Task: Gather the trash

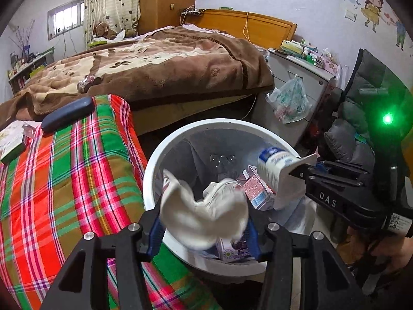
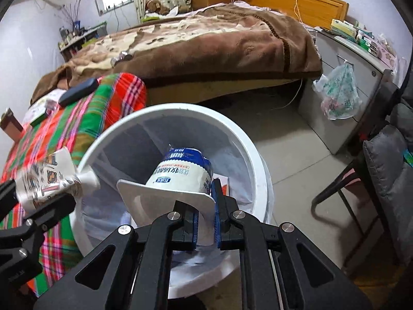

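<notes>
Left wrist view blurs the crumpled wrapper (image 1: 204, 214) clamped in the left gripper (image 1: 204, 235) above the bin (image 1: 155, 165); right gripper (image 2: 205, 228), jaws narrow, pinches the cup's (image 2: 180, 173) flat lid.

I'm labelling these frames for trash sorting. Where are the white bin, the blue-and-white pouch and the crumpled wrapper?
white bin (image 2: 247, 139): right wrist view, far rim.
blue-and-white pouch (image 2: 180, 175): right wrist view, printed body.
crumpled wrapper (image 1: 204, 214): left wrist view, white middle.

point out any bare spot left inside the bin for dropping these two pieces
The far half of the bin, between its back wall and the pink carton, shows bare liner. The near side is crowded with cartons. The cloth-covered surface beside the bin is mostly bare up to the black case.
</notes>
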Demonstrator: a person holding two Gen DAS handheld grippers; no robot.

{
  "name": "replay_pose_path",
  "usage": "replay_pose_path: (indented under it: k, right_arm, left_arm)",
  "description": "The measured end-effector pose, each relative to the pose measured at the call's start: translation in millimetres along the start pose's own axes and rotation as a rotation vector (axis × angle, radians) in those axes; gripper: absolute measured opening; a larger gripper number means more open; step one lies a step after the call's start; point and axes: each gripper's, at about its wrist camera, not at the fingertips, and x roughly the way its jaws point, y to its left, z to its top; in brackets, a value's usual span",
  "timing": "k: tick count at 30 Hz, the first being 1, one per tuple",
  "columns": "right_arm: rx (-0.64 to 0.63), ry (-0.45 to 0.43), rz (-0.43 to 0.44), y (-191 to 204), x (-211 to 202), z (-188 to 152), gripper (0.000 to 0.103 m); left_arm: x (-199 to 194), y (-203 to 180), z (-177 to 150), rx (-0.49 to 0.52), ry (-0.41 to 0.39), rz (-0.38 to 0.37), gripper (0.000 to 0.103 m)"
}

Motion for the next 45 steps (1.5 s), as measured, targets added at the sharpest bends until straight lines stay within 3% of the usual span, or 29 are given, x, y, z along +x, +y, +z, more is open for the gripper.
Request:
replay_pose_path:
  k: [2, 7, 12, 15, 24, 31, 37, 42, 45]
  right_arm:
    - [0.004, 0.005, 0.014, -2, 0, 0, 0.02]
    - [0.012, 0.007, 0.058, -5, -4, 0, 0.053]
    - [0.025, -0.013, 0.067, -4, -12, -3, 0.053]
    - [0.034, -0.038, 0.06, -2, -19, -6, 0.053]
    - [0.036, -0.127, 0.043, 11, -47, -22, 0.053]
    - [0.042, -0.185, 0.019, 23, -70, -43, 0.053]
    - [0.029, -0.232, -0.013, 37, -86, -65, 0.053]
    - [0.043, -0.267, -0.014, 45, -96, -83, 0.053]
    - [0.045, -0.285, -0.015, 48, -101, -91, 0.053]
  left_arm:
    - [1, -2, 0, 0.004, 0.001, 0.001, 0.052]
    - [-4, -1, -1, -0.006, -0.007, -0.006, 0.052]
    - [-15, 1, -5, -0.02, -0.026, -0.003, 0.053]
    - [-23, 3, -9, -0.027, -0.046, 0.002, 0.061]
    - [-59, 5, -29, -0.048, -0.115, 0.051, 0.061]
    - [-91, -5, -56, -0.011, -0.177, 0.158, 0.061]
    - [-115, -5, -79, -0.045, -0.205, 0.163, 0.061]
    - [-138, -18, -101, 0.0, -0.266, 0.307, 0.061]
    - [-145, -17, -110, -0.023, -0.267, 0.261, 0.061]
